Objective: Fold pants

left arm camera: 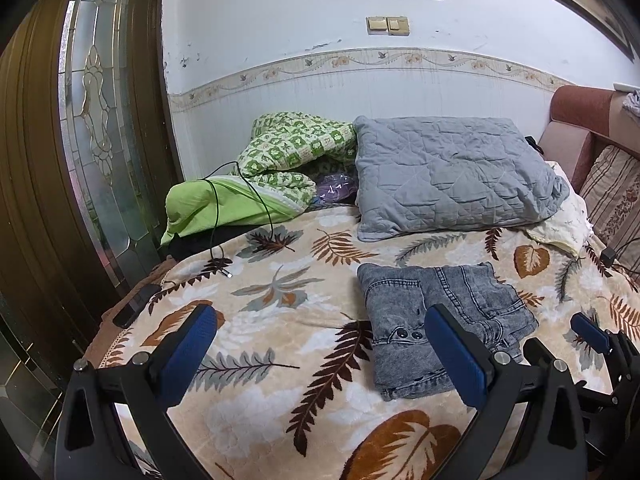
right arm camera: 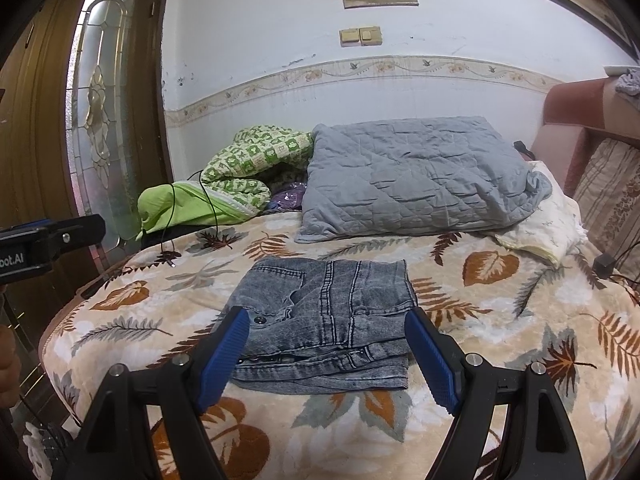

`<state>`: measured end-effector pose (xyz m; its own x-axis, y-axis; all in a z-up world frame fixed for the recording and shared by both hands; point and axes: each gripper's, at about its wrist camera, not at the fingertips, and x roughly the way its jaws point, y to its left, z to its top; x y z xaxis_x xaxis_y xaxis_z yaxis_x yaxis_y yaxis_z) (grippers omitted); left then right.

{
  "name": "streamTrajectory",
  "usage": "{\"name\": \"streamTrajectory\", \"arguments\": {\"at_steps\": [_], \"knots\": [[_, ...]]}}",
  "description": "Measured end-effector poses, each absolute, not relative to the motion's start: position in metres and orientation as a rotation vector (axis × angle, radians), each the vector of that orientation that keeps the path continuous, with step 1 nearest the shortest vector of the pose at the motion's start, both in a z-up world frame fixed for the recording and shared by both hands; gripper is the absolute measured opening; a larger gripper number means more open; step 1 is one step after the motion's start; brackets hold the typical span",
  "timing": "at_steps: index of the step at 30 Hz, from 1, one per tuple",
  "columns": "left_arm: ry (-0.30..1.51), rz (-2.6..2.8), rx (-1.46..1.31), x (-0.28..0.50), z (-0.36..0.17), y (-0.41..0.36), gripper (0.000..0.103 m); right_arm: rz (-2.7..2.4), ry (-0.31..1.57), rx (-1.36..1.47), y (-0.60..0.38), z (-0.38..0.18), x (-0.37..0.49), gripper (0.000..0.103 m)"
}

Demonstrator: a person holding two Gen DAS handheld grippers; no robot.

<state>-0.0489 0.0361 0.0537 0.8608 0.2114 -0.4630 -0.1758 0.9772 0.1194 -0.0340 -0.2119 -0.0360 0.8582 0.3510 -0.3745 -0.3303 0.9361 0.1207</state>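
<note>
Grey-blue denim pants (left arm camera: pixel 440 320) lie folded into a compact rectangle on the leaf-patterned blanket (left arm camera: pixel 288 320). In the right wrist view the pants (right arm camera: pixel 332 320) sit straight ahead. My left gripper (left arm camera: pixel 320 320) is open and empty, hovering over the blanket left of the pants, its right finger in front of their near edge. My right gripper (right arm camera: pixel 326 320) is open and empty, its blue pads (right arm camera: pixel 224 352) standing either side of the pants' near edge. The right gripper also shows at the left view's lower right (left arm camera: pixel 592 332).
A grey quilted pillow (left arm camera: pixel 452 176) and a green patterned quilt (left arm camera: pixel 280 160) lie at the back by the wall. A black cable with plug (left arm camera: pixel 224 268) trails onto the blanket. A wooden glass door (left arm camera: pixel 96 120) stands left. A sofa with striped cushion (left arm camera: pixel 612 196) is right.
</note>
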Motion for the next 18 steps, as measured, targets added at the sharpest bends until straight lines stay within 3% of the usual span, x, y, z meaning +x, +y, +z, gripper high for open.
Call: {"name": "streamTrajectory", "arguments": {"at_steps": [18], "knots": [[0.48, 0.18, 0.072, -0.058, 0.064, 0.025, 0.103, 0.358, 0.393, 0.083, -0.221, -0.031, -0.037, 0.083]]}}
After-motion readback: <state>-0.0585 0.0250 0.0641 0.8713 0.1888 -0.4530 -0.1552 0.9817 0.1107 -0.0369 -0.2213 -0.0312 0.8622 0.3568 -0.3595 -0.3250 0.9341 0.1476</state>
